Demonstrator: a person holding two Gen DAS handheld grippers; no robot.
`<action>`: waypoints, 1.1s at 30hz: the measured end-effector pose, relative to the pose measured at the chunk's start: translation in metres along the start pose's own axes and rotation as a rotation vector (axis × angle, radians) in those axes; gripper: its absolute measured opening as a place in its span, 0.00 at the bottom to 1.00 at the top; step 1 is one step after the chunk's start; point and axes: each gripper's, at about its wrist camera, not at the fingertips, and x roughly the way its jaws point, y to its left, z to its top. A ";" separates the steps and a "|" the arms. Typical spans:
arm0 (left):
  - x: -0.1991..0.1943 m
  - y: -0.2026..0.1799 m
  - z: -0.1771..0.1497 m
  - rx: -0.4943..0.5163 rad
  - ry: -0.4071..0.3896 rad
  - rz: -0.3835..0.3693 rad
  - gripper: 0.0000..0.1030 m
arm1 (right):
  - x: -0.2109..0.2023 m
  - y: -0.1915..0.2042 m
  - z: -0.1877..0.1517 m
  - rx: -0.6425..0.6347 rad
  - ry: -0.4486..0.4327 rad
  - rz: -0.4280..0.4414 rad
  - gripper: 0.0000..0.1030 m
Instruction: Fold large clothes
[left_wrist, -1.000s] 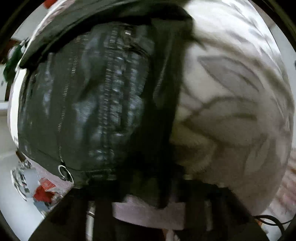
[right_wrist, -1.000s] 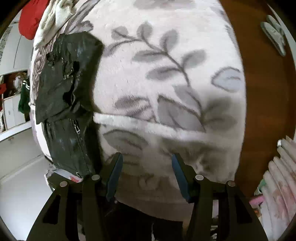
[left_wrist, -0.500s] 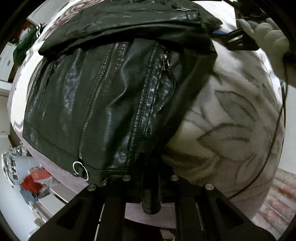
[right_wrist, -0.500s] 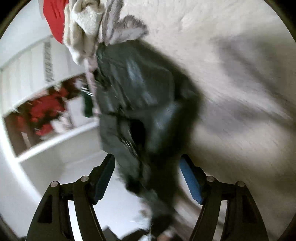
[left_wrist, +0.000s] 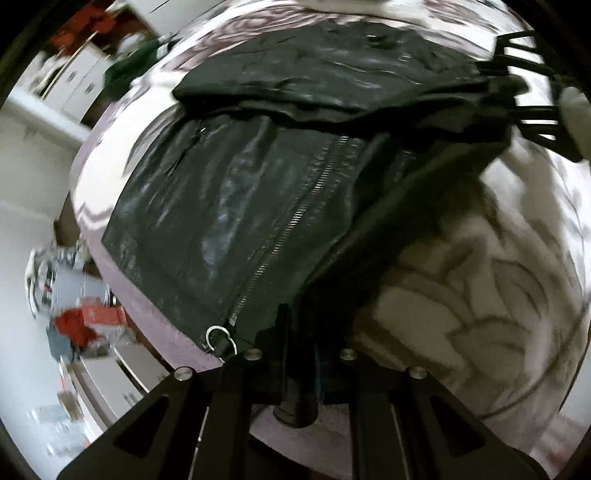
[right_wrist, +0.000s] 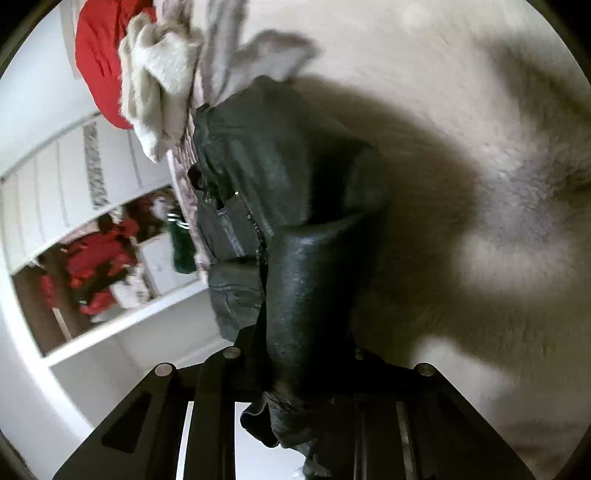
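A black leather jacket (left_wrist: 236, 206) with a silver zipper lies on a white blanket with grey leaves (left_wrist: 480, 295). My left gripper (left_wrist: 299, 354) is shut on the jacket's bottom hem beside the zipper ring. My right gripper (right_wrist: 310, 373) is shut on a fold of the same jacket (right_wrist: 306, 280), which hangs down over its fingers and hides them. In the left wrist view the right gripper (left_wrist: 524, 92) shows at the far right edge of the jacket, holding it up.
A red garment (right_wrist: 99, 62) and a cream knit (right_wrist: 159, 81) lie piled at the blanket's far end. White cabinets and a shelf with red things (right_wrist: 92, 266) stand beyond the blanket's edge. Clutter (left_wrist: 74, 325) lies on the floor below.
My right gripper was open over the blanket, swung left to the jacket and has shut on it. My left gripper has kept hold of the hem and drawn back a little.
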 end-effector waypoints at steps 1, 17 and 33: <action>0.001 0.003 0.000 -0.020 -0.004 0.007 0.08 | -0.003 0.007 0.000 -0.010 -0.008 -0.022 0.22; -0.043 0.078 0.029 -0.150 -0.088 -0.078 0.07 | -0.005 0.137 -0.050 -0.168 -0.057 -0.255 0.19; 0.012 0.237 0.110 -0.366 -0.013 -0.174 0.07 | 0.160 0.308 -0.076 -0.311 0.009 -0.519 0.19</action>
